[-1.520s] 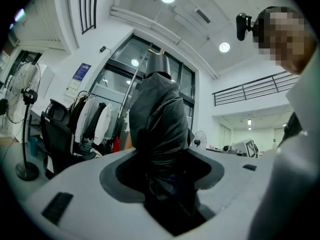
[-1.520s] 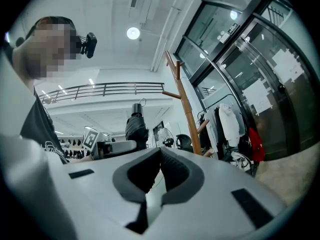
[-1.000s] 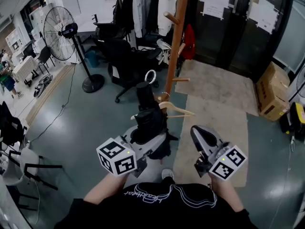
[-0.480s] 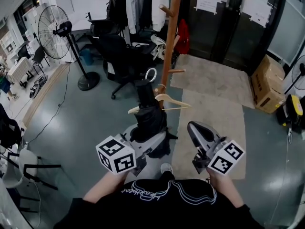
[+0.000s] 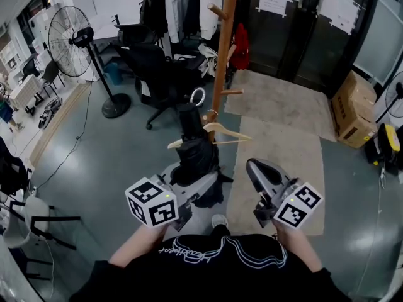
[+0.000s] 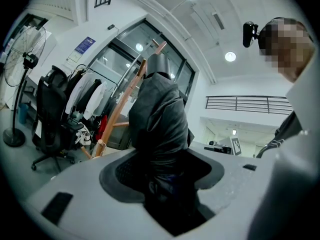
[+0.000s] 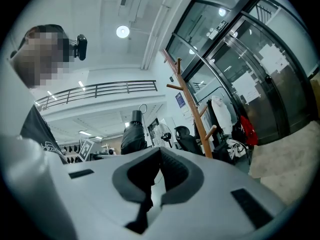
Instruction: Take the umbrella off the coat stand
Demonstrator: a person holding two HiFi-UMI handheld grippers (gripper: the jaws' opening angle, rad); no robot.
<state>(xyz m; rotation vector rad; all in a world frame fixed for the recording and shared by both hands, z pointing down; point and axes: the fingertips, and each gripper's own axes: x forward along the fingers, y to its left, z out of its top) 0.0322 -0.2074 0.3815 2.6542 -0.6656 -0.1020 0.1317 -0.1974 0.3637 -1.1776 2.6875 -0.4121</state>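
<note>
A folded black umbrella [image 5: 194, 153] stands upright between the jaws of my left gripper [image 5: 198, 182], which is shut on its lower part. Its strap ring [image 5: 198, 97] sticks up just left of the wooden coat stand [image 5: 221, 61]. In the left gripper view the umbrella [image 6: 159, 119] fills the space between the jaws of my left gripper [image 6: 162, 184], with the stand [image 6: 125, 101] behind it. In the right gripper view the umbrella [image 7: 132, 136] hangs clear of the stand [image 7: 192, 109]. My right gripper [image 5: 257, 168] stays to the right, shut and holding nothing, as its own view of the right gripper [image 7: 152, 184] confirms.
A wooden hanger [image 5: 211, 133] hangs low on the stand, and a red item [image 5: 241, 46] hangs higher up. A black office chair [image 5: 157, 74] and a standing fan [image 5: 72, 33] are to the left. Also here: coats [image 5: 182, 5] behind, a beige rug [image 5: 283, 150], cardboard boxes [image 5: 352, 115] at right.
The head camera has shifted a little, so the stand sits slightly higher and further left. Both grippers have kept their places, and the umbrella stays in the left one.
</note>
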